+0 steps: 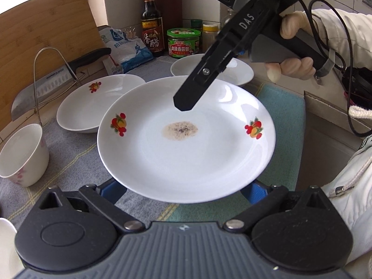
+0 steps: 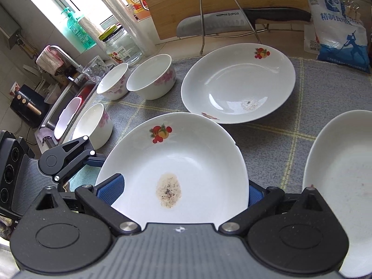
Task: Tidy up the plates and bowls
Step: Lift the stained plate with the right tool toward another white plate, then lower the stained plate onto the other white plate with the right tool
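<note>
Kitchen counter with grey checked mat [image 2: 313,107]: stained plate [image 1: 186,139] raised above the mat's near edge, both the left gripper [image 1: 183,191] and right gripper [image 2: 183,194] straddling its rim (grip contact hidden), second plate [image 2: 237,83] beyond, toward the back edge.

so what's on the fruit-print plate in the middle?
A brownish speckled residue patch at the plate's centre, nothing else. Right gripper is over it; contact unclear. Underside hidden.

Bright window daylight, glare on white plates [image 2: 237,83], fisheye-bent edges.
</note>
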The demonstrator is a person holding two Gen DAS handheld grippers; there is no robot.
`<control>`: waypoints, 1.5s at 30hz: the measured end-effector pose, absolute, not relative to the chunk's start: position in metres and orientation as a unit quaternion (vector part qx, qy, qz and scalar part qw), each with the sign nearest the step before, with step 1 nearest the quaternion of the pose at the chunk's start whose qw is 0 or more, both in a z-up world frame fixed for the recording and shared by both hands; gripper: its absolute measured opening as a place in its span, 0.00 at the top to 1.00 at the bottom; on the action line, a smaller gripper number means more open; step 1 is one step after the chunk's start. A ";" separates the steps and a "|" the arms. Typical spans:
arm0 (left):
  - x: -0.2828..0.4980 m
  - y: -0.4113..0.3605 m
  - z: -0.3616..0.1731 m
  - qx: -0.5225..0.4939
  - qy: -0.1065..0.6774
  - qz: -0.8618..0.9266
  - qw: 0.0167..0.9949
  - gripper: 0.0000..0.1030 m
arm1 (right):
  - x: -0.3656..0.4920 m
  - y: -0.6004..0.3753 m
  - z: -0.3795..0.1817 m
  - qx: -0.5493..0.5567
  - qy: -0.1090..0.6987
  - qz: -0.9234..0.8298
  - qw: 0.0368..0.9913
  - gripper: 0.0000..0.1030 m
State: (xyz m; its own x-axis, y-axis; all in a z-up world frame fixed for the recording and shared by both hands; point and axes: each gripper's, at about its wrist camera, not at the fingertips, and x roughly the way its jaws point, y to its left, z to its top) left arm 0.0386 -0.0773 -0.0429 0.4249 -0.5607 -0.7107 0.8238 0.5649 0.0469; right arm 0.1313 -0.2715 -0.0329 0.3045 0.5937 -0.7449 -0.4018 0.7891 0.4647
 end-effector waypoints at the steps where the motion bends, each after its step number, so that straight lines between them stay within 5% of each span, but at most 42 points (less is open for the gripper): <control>1: 0.040 -0.083 -0.043 0.200 0.330 -0.425 0.819 0.01 | 0.131 -0.278 -0.032 0.098 0.500 0.307 0.804 0.00; 45: 0.109 -0.230 -0.053 0.220 0.308 -0.476 0.794 0.01 | 0.160 -0.437 -0.055 0.158 0.475 0.202 0.842 0.00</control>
